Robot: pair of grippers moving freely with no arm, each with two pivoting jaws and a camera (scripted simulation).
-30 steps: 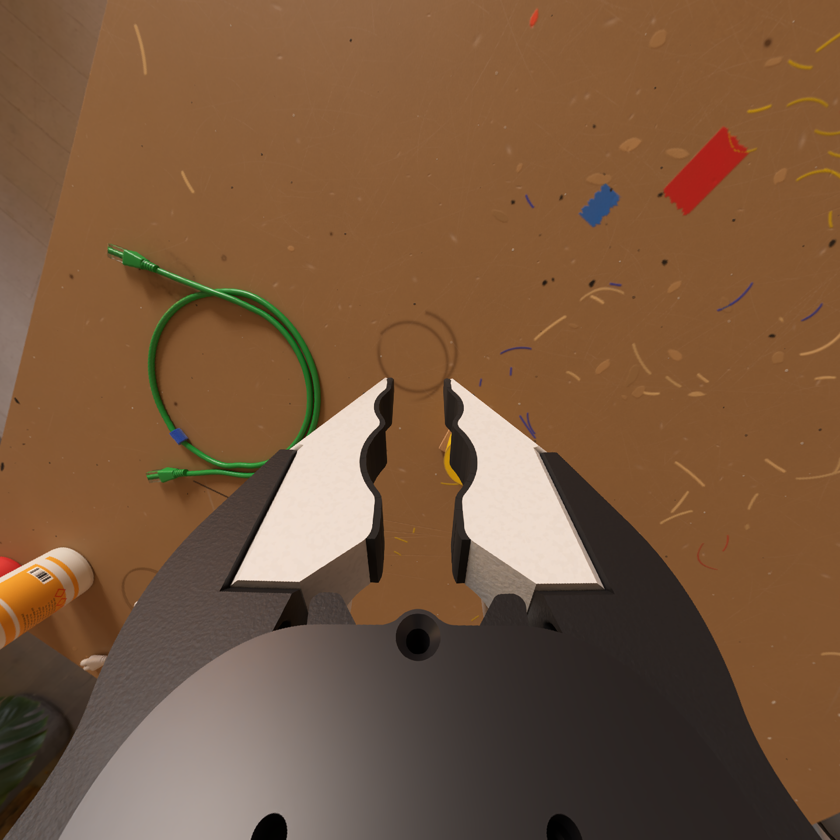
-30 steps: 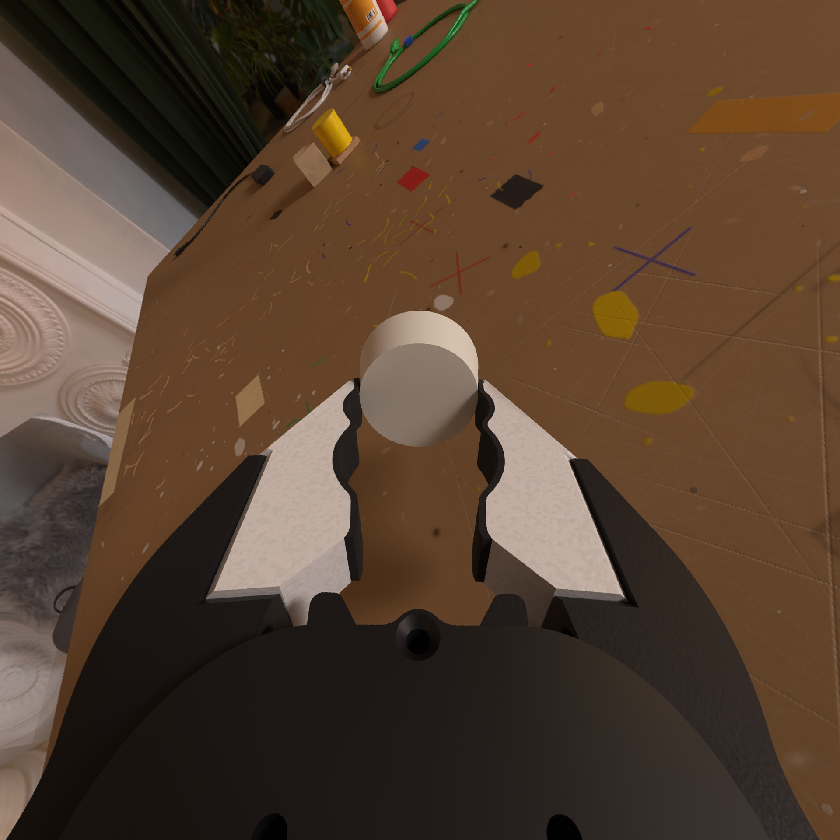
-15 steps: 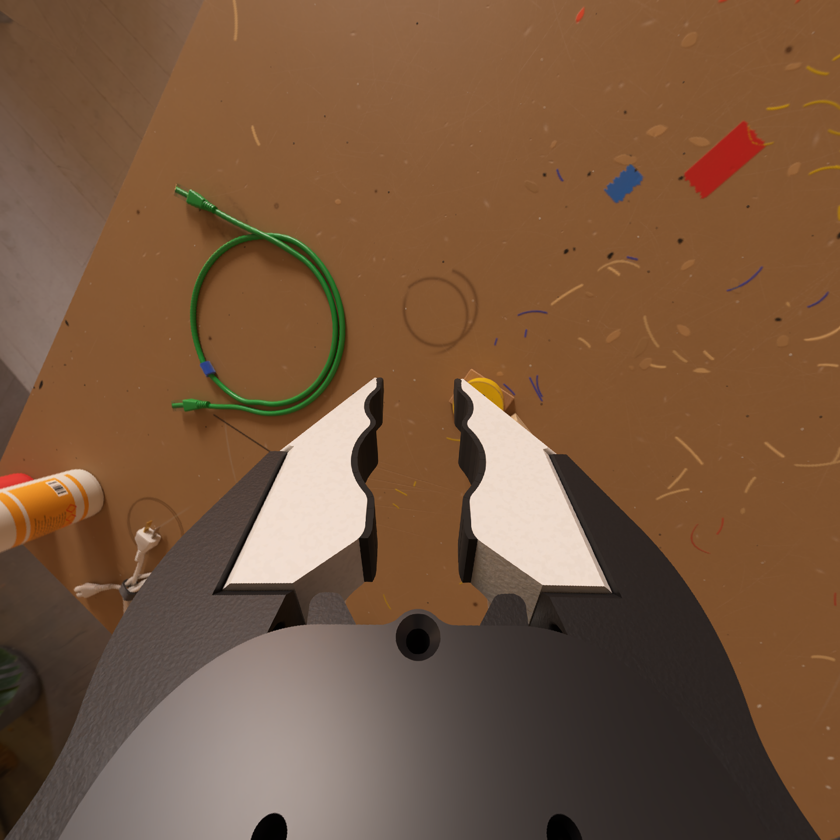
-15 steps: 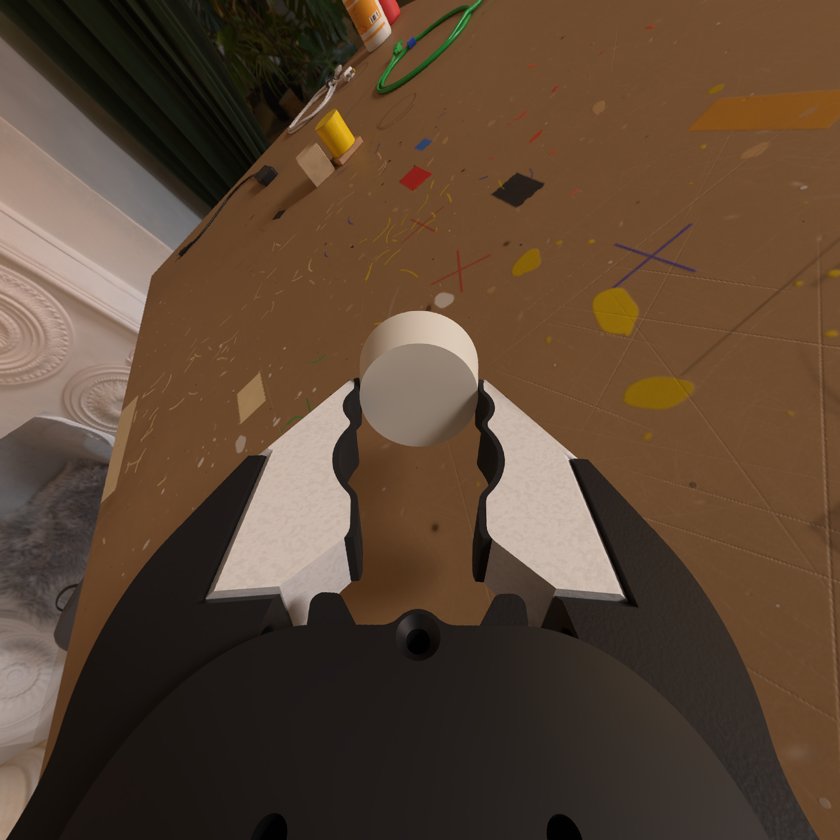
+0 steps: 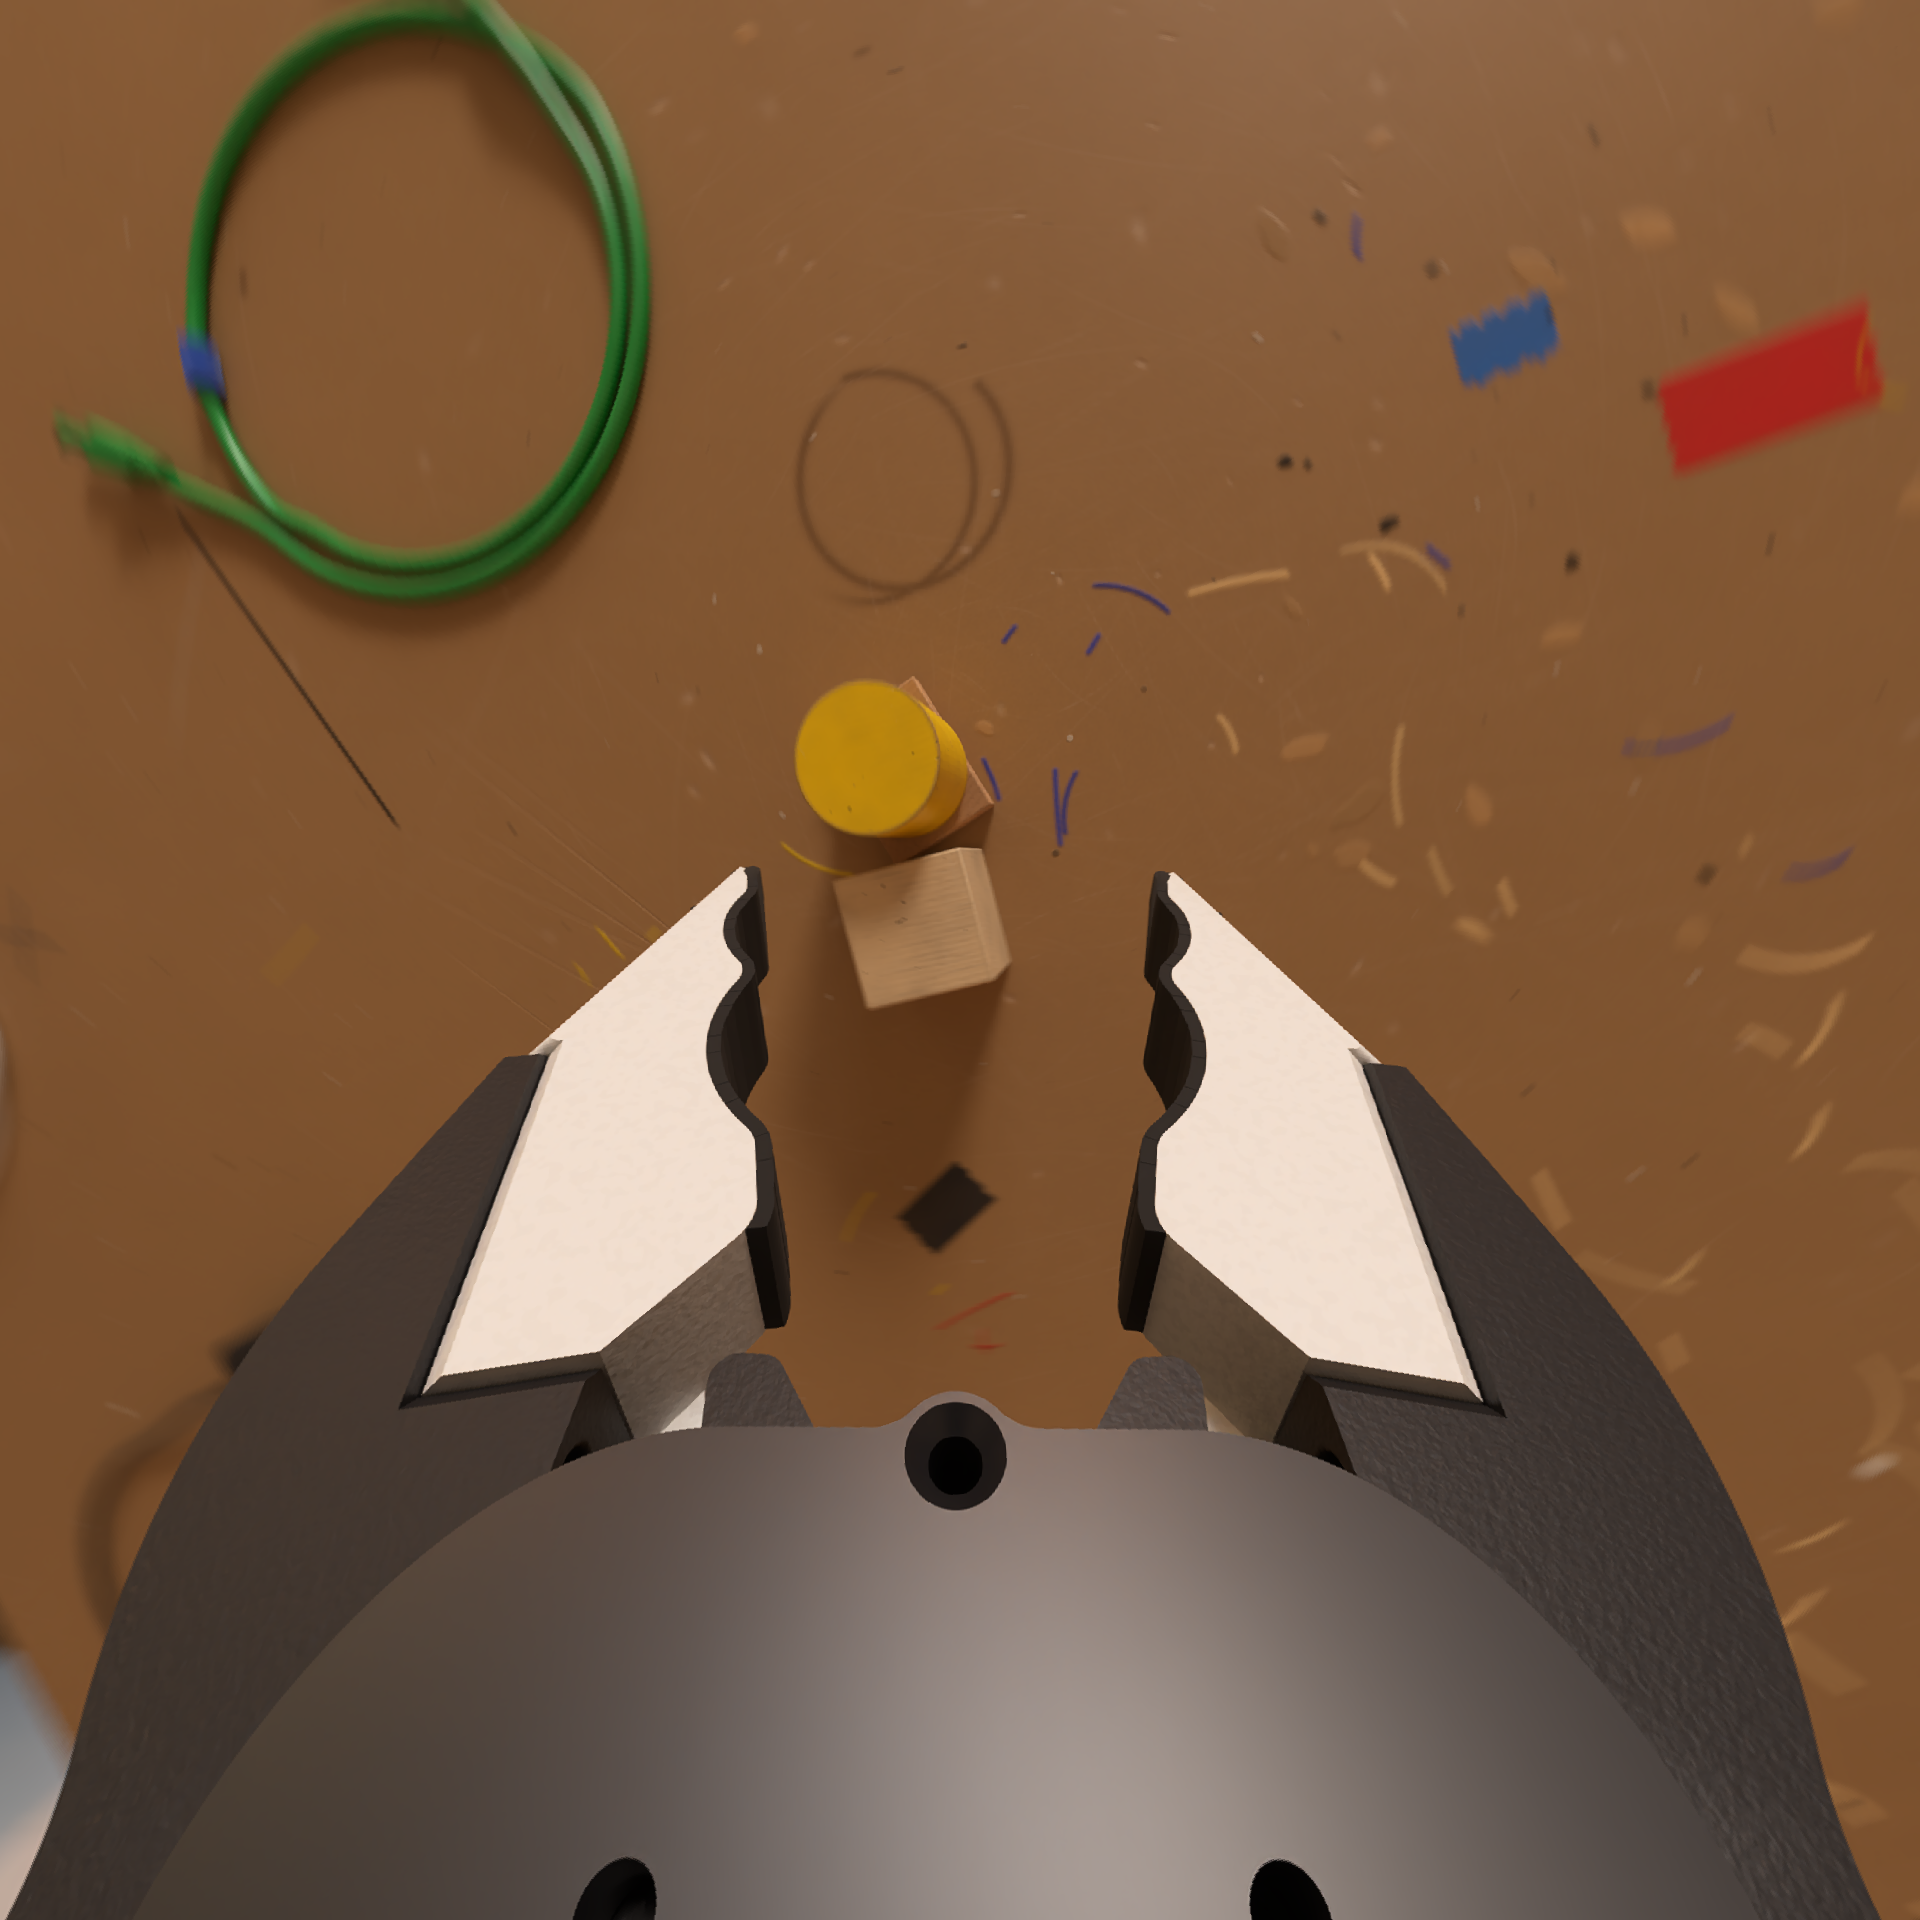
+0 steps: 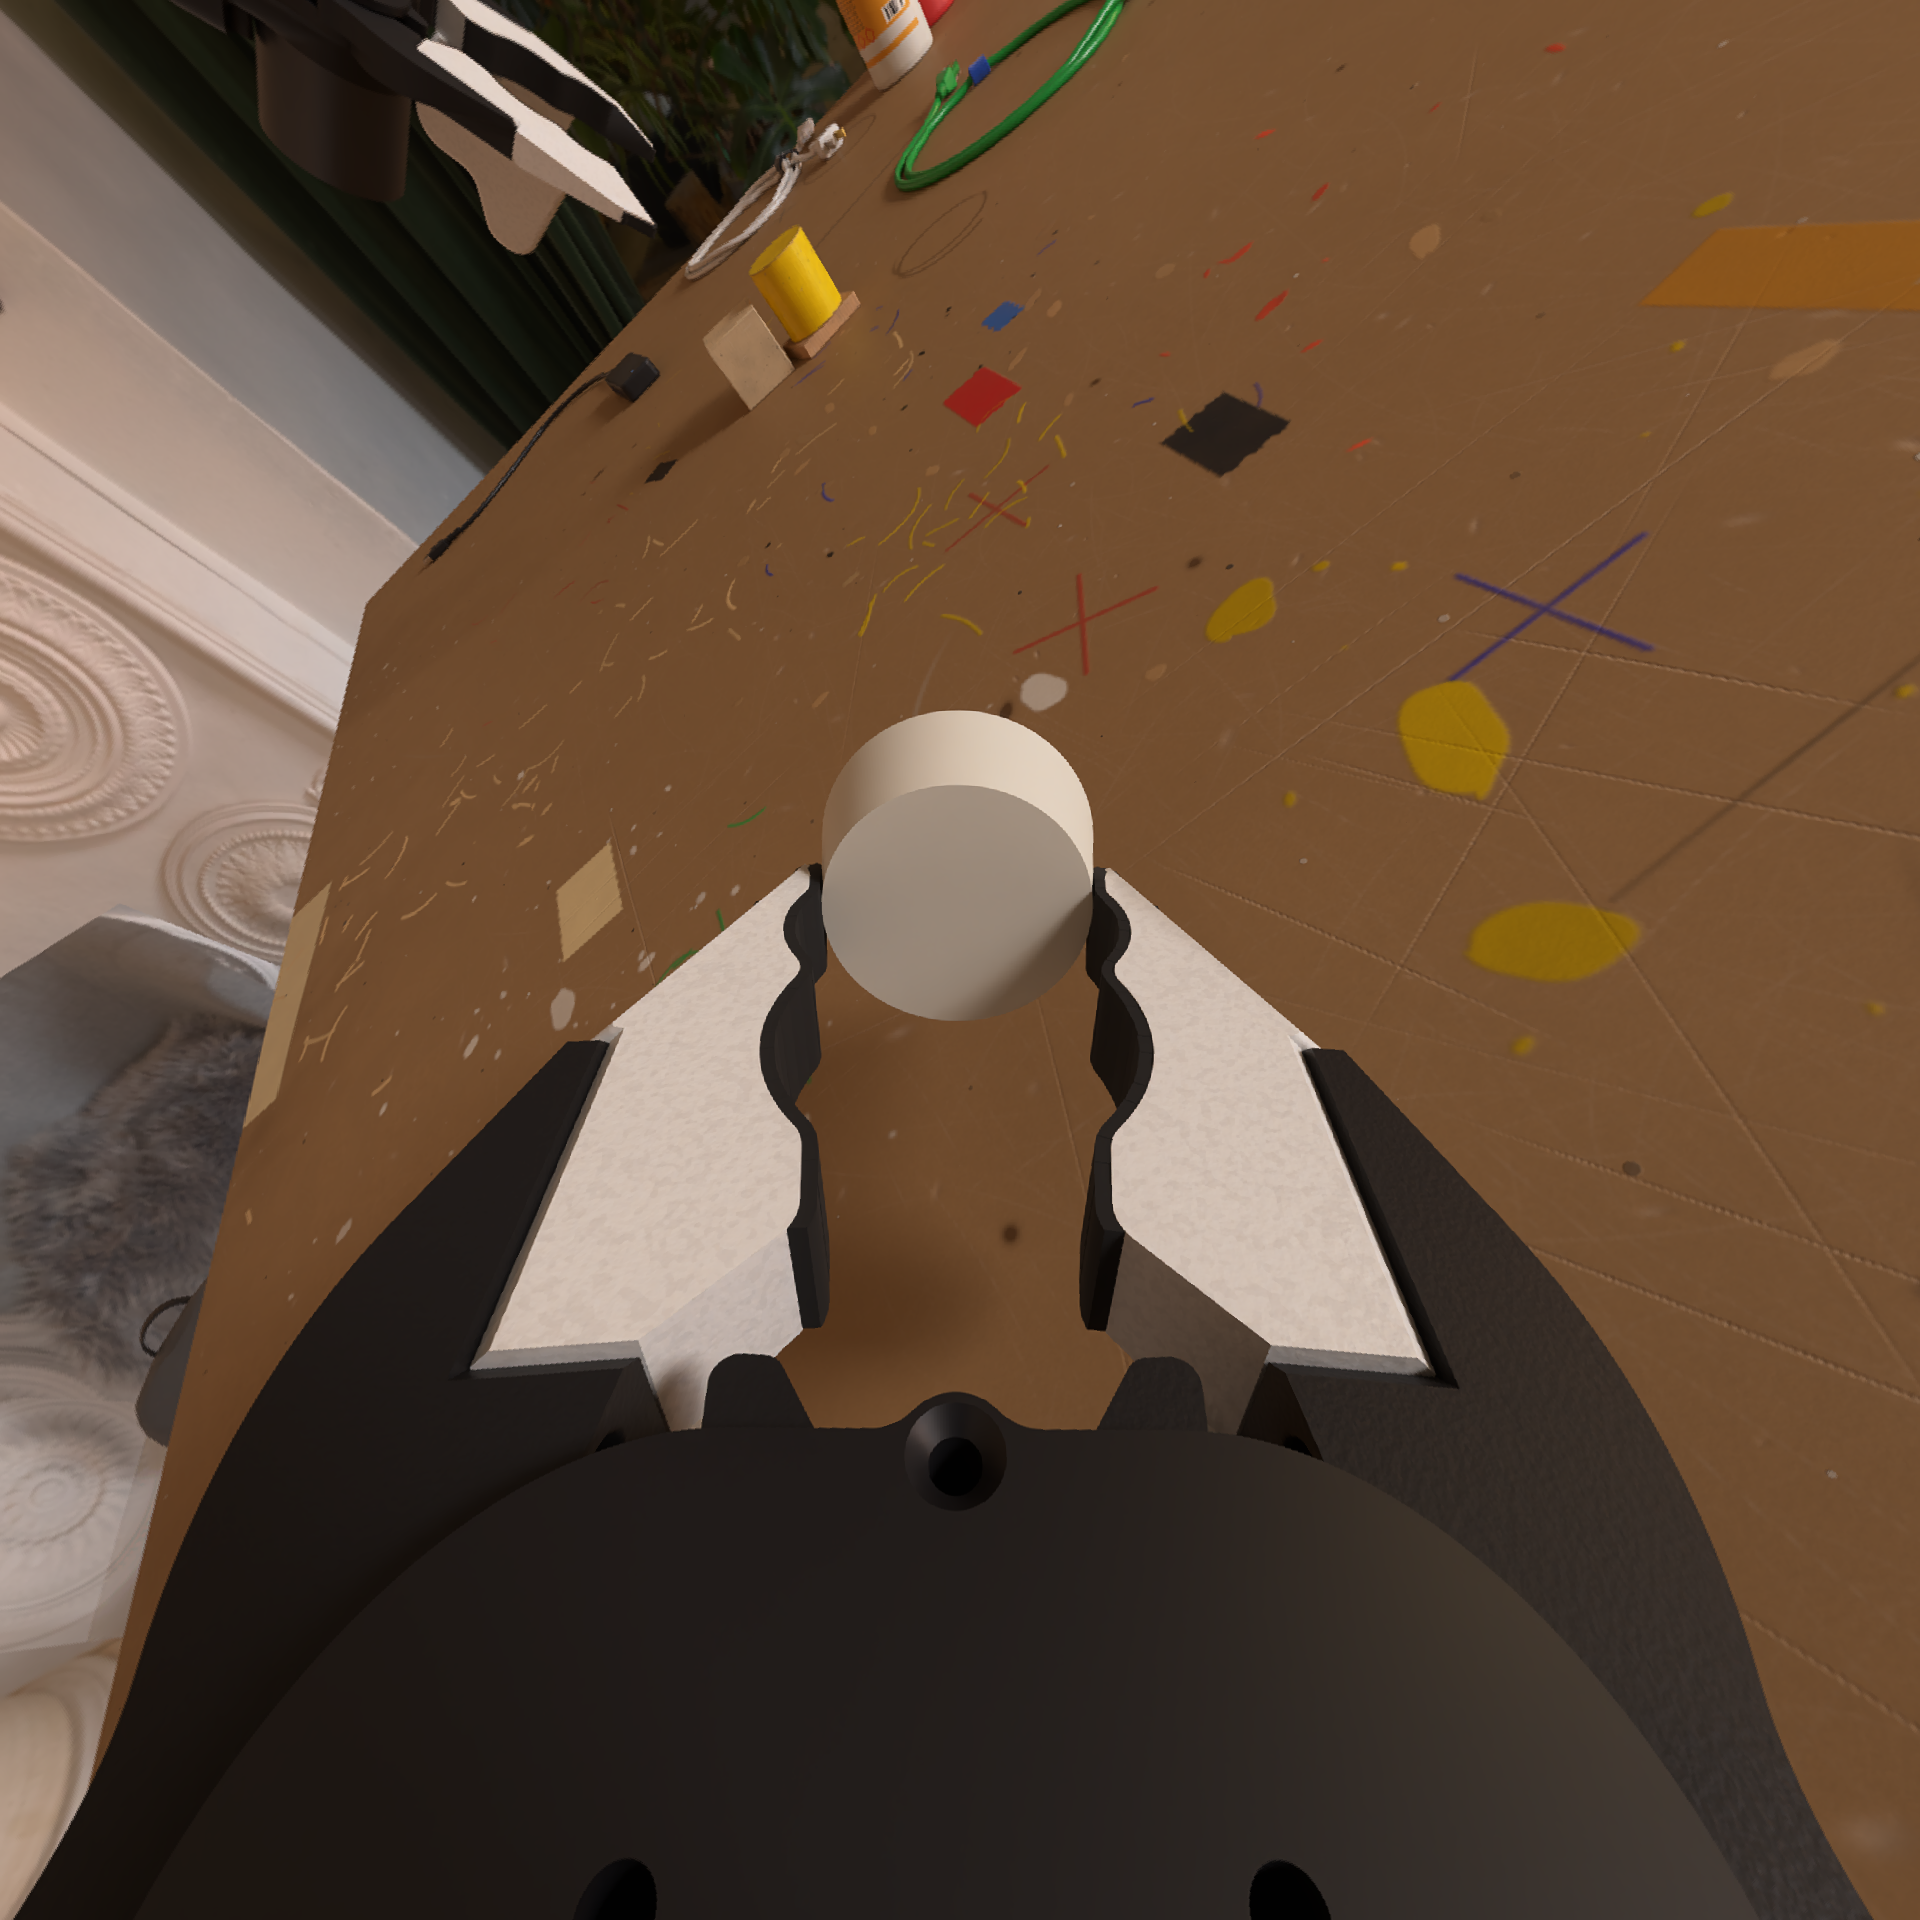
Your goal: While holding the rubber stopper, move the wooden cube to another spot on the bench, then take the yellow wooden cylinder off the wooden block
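My left gripper [image 5: 954, 883] is open and empty, high above the bench, looking down. The pale wooden cube [image 5: 922, 925] lies on the bench below, between the fingertips in the picture. Just beyond it the yellow wooden cylinder [image 5: 873, 758] stands on a thin wooden block [image 5: 971, 800]. My right gripper [image 6: 954, 883] is shut on the cream rubber stopper [image 6: 954, 883], held above the bench. In the right wrist view the cube [image 6: 746, 353], the cylinder [image 6: 795, 278] and the block [image 6: 831, 322] sit far off near the bench edge, with the left gripper [image 6: 582, 177] above them.
A coiled green cable [image 5: 416, 312] lies to the far left of the cylinder, also in the right wrist view [image 6: 997, 104]. An orange tube [image 6: 883, 31], a white cord [image 6: 769, 197] and a black cable with plug [image 6: 632, 376] lie near the bench edge.
My left gripper has opened wider and moved back over the bench, so the cube and cylinder now show between its fingers. It has come into the right wrist view. The right gripper is still.
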